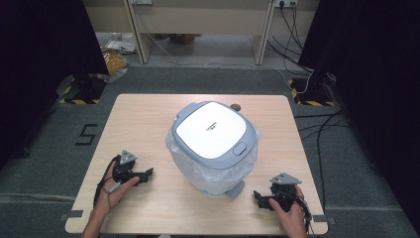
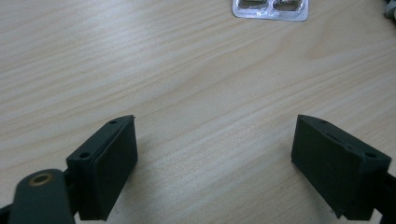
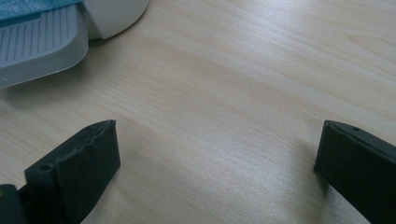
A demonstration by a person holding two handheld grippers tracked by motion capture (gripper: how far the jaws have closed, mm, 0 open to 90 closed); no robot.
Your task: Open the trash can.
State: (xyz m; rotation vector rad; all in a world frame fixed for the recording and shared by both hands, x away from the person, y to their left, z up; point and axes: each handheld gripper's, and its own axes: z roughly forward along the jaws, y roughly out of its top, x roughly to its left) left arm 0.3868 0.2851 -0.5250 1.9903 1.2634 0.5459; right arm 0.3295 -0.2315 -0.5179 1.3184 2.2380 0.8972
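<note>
So there's one lidded bin (image 1: pixel 213 146) with a plastic liner on the table (image 1: pixel 143 119), two grippers, left gripper (image 1: pixel 143 176) and right gripper (image 1: pixel 261 198), both with jaws apart and empty.

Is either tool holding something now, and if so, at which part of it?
Nothing is held. The left tool and the right tool both stand open over bare table, apart from the pedal bin.

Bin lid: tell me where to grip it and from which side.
Probably the small grey tab at the front right edge of the bin lid, near the foot pedal. Come from the person's side with the right gripper, whose jaws stand open with nothing between them. The lid is broad, flat and closed, so its rim gives little purchase.
</note>
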